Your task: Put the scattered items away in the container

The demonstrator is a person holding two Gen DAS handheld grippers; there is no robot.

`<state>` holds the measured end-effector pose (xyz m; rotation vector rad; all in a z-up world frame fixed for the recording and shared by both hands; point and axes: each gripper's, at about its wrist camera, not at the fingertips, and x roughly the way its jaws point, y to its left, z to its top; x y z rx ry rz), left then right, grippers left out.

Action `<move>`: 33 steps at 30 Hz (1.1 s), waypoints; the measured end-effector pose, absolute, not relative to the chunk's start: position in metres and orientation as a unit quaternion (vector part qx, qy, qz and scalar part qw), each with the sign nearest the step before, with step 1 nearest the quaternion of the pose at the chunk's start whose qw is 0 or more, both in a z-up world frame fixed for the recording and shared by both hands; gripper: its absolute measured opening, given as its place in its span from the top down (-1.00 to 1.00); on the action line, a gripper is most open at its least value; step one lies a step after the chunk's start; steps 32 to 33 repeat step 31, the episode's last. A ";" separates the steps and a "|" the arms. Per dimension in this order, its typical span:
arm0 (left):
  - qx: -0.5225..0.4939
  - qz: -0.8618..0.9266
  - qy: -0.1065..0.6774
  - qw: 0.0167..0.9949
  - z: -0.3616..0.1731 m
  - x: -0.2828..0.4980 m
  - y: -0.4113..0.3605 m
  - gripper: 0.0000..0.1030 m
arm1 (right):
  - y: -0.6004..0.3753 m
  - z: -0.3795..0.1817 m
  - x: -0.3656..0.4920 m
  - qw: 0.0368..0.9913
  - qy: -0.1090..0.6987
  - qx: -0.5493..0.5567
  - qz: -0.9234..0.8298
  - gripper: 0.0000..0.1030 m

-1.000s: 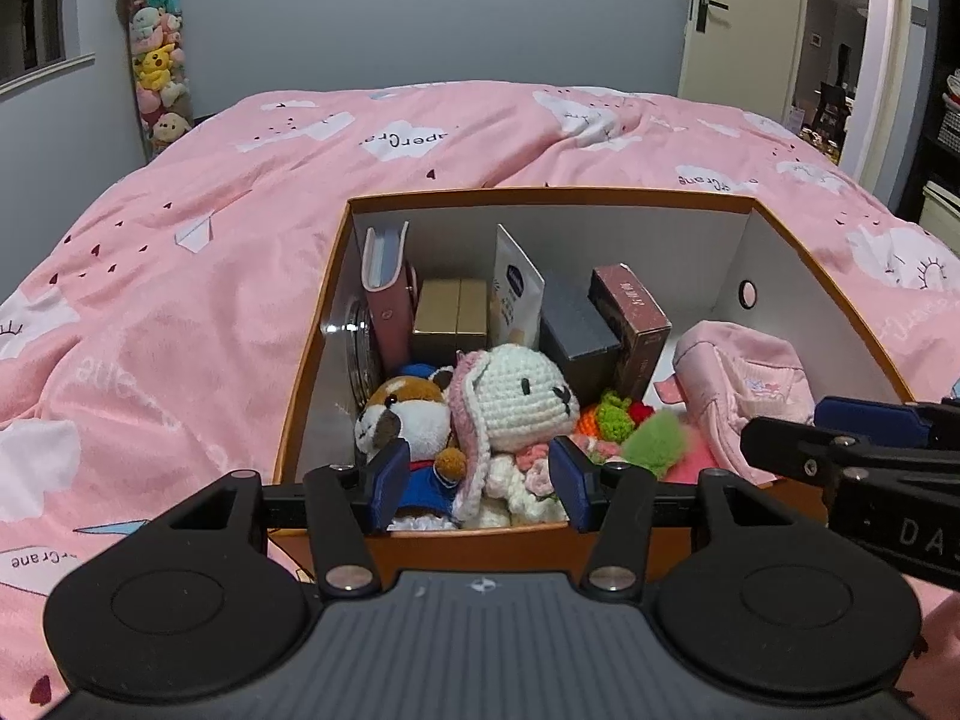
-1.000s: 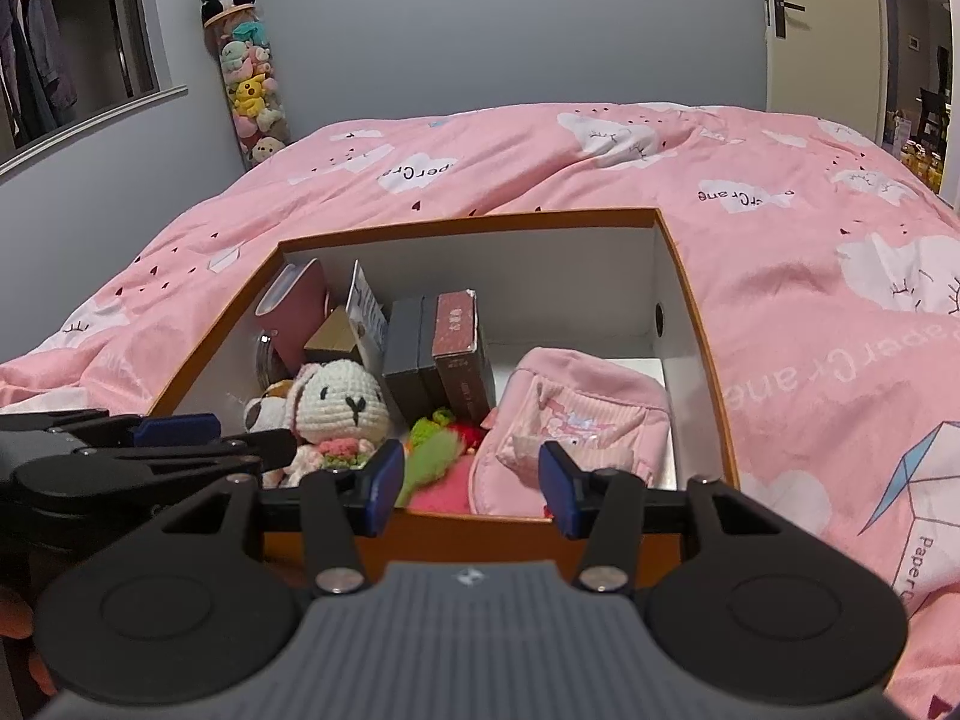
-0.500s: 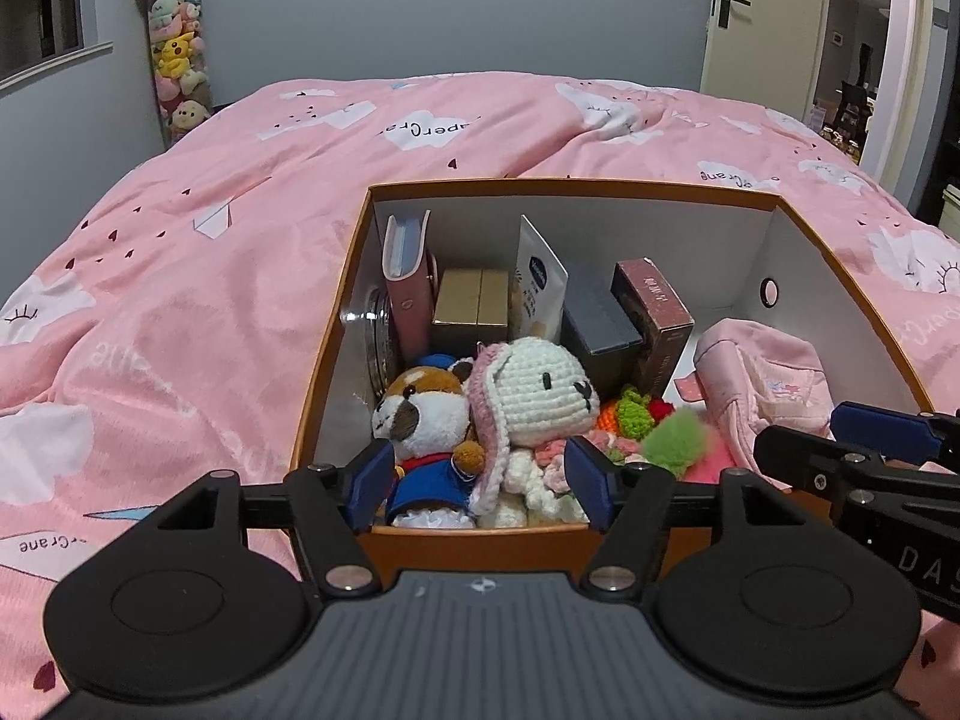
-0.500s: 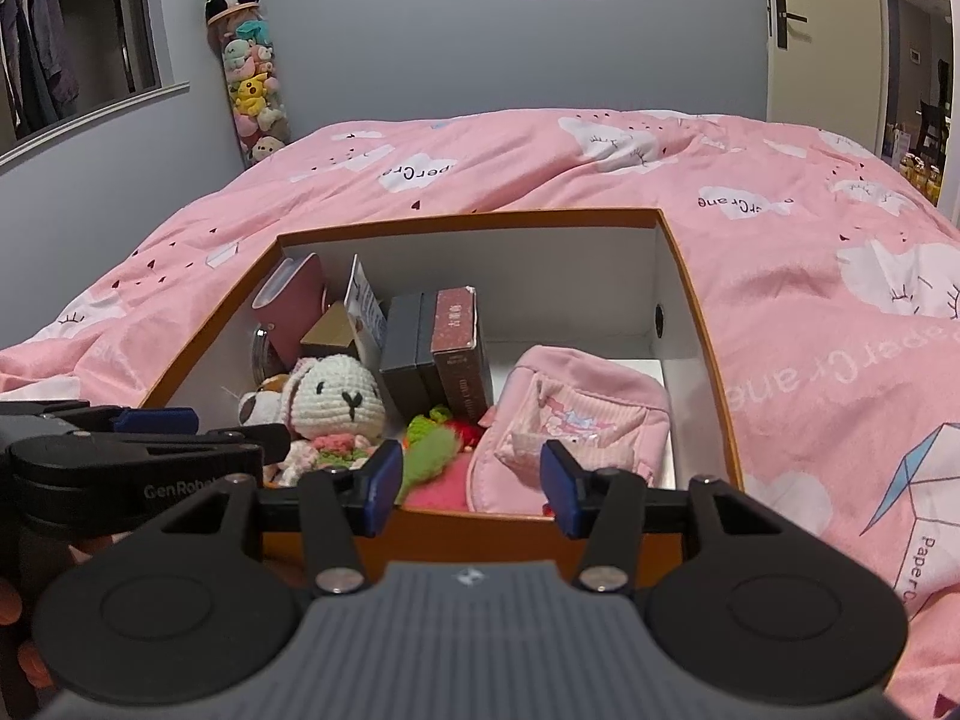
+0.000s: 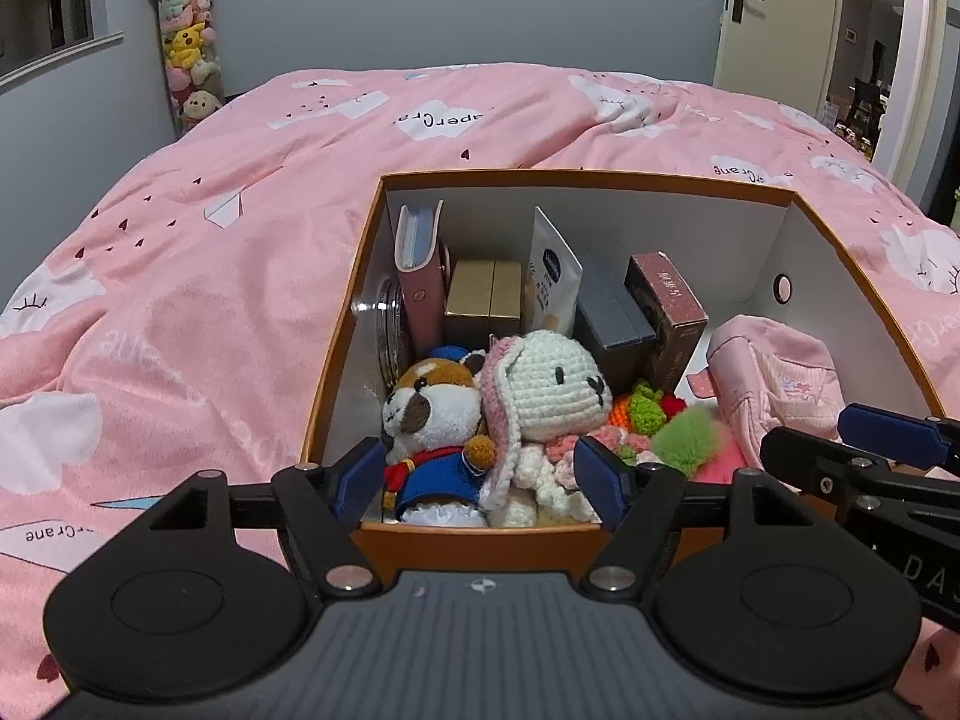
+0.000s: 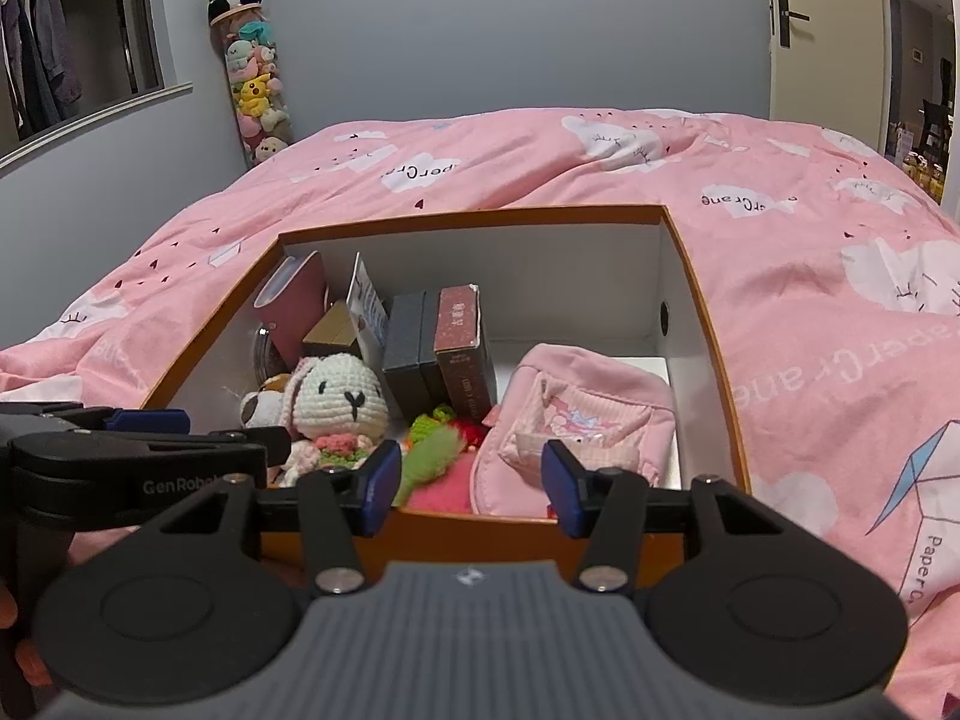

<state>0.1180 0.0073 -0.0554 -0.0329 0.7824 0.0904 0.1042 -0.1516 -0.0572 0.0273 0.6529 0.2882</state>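
Note:
An orange cardboard box with white inside walls sits on the pink bed; it also shows in the right wrist view. Inside lie a crochet bunny, a brown and white plush dog, a pink pouch, a pink notebook, a gold box, dark boxes and a green and red crochet piece. My left gripper is open and empty just before the box's near edge. My right gripper is open and empty at the same edge, in front of the pouch.
The pink duvet surrounds the box. A tube of plush toys stands at the grey back wall. A door is at the back right. The right gripper shows in the left wrist view.
Both grippers have drawn back a little and risen, so more of the box's inside shows. Both stay open and empty. The items in the box have not moved.

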 end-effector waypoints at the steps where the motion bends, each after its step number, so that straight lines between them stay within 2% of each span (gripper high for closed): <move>1: -0.017 0.044 0.382 0.923 -0.055 0.118 0.007 -0.59 | -0.152 -0.057 0.104 0.937 0.320 0.014 0.141 -0.07; 7: -0.016 0.048 0.384 0.922 -0.056 0.119 0.008 -0.69 | -0.152 -0.057 0.105 0.936 0.321 0.015 0.142 -0.07; 33: -0.018 0.044 0.383 0.923 -0.056 0.119 0.007 -0.76 | -0.152 -0.057 0.105 0.936 0.321 0.015 0.142 -0.09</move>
